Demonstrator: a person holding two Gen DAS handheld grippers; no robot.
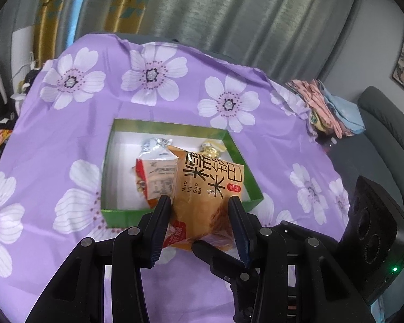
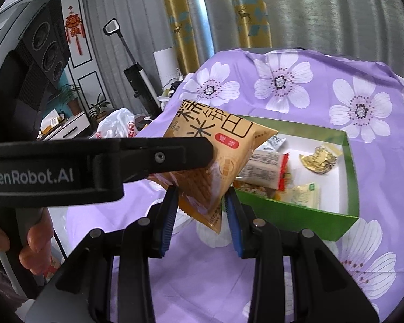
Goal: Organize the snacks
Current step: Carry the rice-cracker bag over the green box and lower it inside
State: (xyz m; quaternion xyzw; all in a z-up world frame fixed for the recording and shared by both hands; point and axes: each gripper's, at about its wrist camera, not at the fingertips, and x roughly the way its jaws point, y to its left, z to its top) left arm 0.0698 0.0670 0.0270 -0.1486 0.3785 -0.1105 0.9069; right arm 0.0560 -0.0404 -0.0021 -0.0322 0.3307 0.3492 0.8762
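Left gripper [image 1: 199, 204] and right gripper [image 2: 202, 196], jaws both clamped on an orange packet [image 1: 204, 188], above green box [image 1: 121, 212]

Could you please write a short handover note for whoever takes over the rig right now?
Left gripper: shut on the orange rice-cracker bag, held above the near edge of the green box.
Right gripper: its fingers flank the same bag's lower corner; whether they grip it is unclear.
Done: several snacks already lie in the box, including a gold-wrapped one.
Left: lower the bag into the box and release it.
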